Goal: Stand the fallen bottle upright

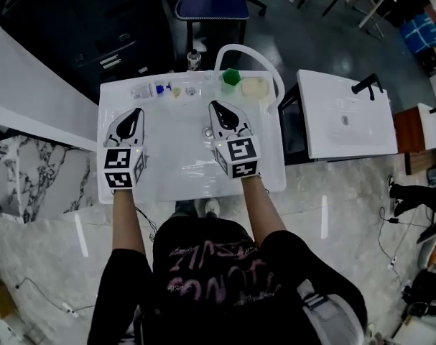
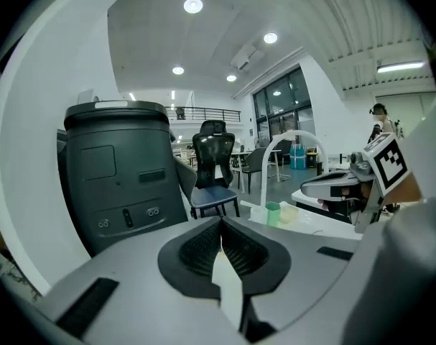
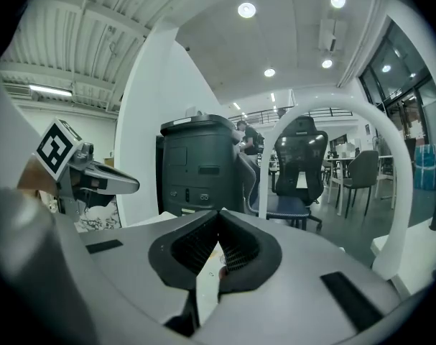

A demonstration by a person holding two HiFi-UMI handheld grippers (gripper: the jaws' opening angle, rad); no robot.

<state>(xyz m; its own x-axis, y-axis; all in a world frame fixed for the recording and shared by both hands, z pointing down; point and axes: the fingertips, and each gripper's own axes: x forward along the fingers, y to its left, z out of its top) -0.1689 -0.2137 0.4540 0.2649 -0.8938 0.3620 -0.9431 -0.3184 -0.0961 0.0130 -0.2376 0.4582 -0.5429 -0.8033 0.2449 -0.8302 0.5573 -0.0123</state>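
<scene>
Bottle point(image 1: 146, 90) lies flat, axis left-right, cap point(image 1: 159, 88) rightward

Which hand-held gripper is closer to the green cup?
Right. The right hand-held gripper points just short of the green cup; the left hand-held gripper sits farther left.

The white worktop point(image 1: 182, 175) fills the frame centre. Along its upper edge, left to right: small clear items point(image 1: 142, 92), green cup point(image 1: 231, 77), pale round container point(image 1: 254, 87).

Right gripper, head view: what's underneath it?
Only the white sink top shows around the right gripper; a small metallic piece sits beside it. Whatever lies directly beneath its body is covered.
</scene>
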